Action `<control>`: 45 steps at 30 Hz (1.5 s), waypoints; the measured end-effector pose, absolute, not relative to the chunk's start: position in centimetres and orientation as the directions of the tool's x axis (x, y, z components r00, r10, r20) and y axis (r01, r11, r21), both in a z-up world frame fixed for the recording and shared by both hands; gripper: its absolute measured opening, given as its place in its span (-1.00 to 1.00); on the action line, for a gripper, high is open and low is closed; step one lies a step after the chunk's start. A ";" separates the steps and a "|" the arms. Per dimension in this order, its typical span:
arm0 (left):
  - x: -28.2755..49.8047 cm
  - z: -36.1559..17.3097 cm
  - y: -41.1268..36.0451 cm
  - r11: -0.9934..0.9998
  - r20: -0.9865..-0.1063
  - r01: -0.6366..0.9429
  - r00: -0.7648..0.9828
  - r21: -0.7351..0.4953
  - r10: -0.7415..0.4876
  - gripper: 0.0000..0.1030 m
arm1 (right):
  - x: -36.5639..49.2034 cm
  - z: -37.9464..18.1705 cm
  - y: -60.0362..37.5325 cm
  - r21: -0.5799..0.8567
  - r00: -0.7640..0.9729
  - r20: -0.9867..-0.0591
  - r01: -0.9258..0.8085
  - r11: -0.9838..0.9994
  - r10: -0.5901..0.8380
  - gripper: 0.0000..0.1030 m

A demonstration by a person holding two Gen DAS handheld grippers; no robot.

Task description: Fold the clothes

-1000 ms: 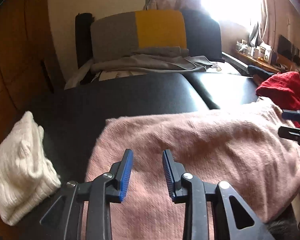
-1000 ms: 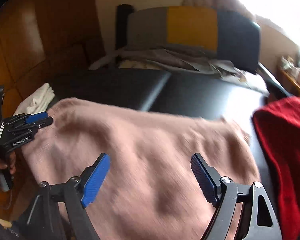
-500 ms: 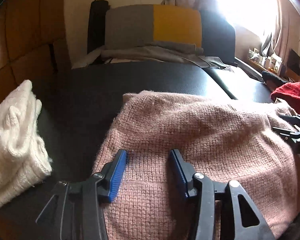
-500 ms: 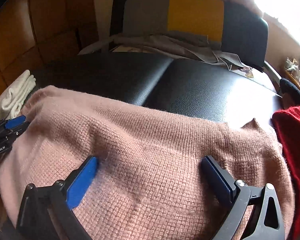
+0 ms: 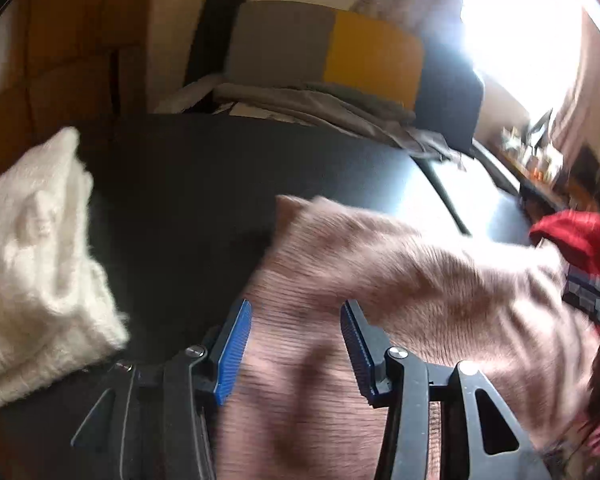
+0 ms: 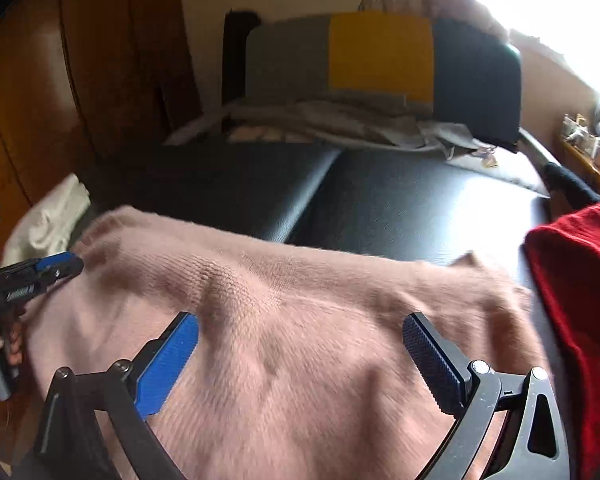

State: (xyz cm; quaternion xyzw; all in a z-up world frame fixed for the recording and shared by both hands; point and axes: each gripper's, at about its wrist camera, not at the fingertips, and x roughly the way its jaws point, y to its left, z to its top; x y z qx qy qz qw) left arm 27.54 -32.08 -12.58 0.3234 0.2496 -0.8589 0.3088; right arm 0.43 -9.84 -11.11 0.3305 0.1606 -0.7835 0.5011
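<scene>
- Pink sweater [image 6: 300, 320] lies spread across the near half of the black padded table [image 6: 400, 200], at 6 o'clock in both views.
- Since half a second ago its far-left corner has lifted and bunched toward 12 o'clock, blurred: likely a fold under way.
- Left gripper [image 5: 296, 344] fingers spread, fabric between them, unpinched.
- Right gripper [image 6: 300, 356] fingers wide apart above the knit.
- Fuzzy, soft, limp knit; cream sweater [image 5: 32, 260] at 9 o'clock, red garment [image 6: 580, 300] at 3 o'clock.
</scene>
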 end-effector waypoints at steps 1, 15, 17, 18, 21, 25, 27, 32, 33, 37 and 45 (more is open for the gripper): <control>28.0 -12.4 -32.9 -0.680 -0.710 0.690 -0.608 -0.249 -0.357 -0.06 | 0.3 -11.0 -9.0 0.082 -0.275 -0.683 0.892 -0.445 -0.677 1.00; 23.5 -15.4 -37.6 -0.730 -0.807 0.553 -0.591 -0.402 -0.004 0.16 | -3.1 -15.4 -2.8 0.145 -0.306 -0.685 0.832 -0.536 -0.661 1.00; 23.2 -15.3 -37.9 -0.737 -0.804 0.531 -0.595 -0.417 0.026 0.16 | -3.2 -15.4 -2.6 0.164 -0.297 -0.677 0.831 -0.532 -0.674 1.00; 23.2 -15.3 -38.1 -0.738 -0.805 0.522 -0.591 -0.427 0.047 0.16 | -3.2 -15.4 -2.5 0.174 -0.293 -0.672 0.830 -0.529 -0.680 1.00; 23.2 -15.3 -38.5 -0.748 -0.809 0.490 -0.578 -0.448 0.106 0.15 | -3.0 -15.3 -2.5 0.172 -0.300 -0.664 0.831 -0.530 -0.685 1.00; 22.6 -15.3 -37.8 -0.745 -0.792 0.445 -0.582 -0.498 0.182 -0.15 | -3.1 -15.4 -2.5 0.168 -0.304 -0.662 0.830 -0.531 -0.685 1.00; 22.1 -15.4 -37.9 -0.721 -0.773 0.442 -0.600 -0.534 0.204 -0.53 | -3.1 -15.4 -2.6 0.164 -0.305 -0.665 0.831 -0.532 -0.682 1.00; 23.1 -15.0 -39.5 -0.601 -0.680 0.469 -0.712 -0.647 0.176 -0.71 | -4.0 -15.0 -3.0 0.181 -0.249 -0.703 0.844 -0.506 -0.666 1.00; 23.5 -14.5 -40.1 -0.583 -0.661 0.468 -0.731 -0.664 0.167 -0.72 | -4.4 -14.5 -3.0 0.208 -0.205 -0.710 0.854 -0.478 -0.674 1.00; 24.0 -12.4 -41.3 -0.587 -0.651 0.473 -0.749 -0.657 0.124 -0.72 | -5.3 -12.4 -2.9 0.286 -0.048 -0.714 0.891 -0.354 -0.699 1.00; 24.2 -8.3 -40.8 -0.585 -0.608 0.419 -0.777 -0.694 0.165 -0.72 | -6.0 -11.2 -6.1 0.271 0.138 -0.774 0.954 -0.126 -0.617 1.00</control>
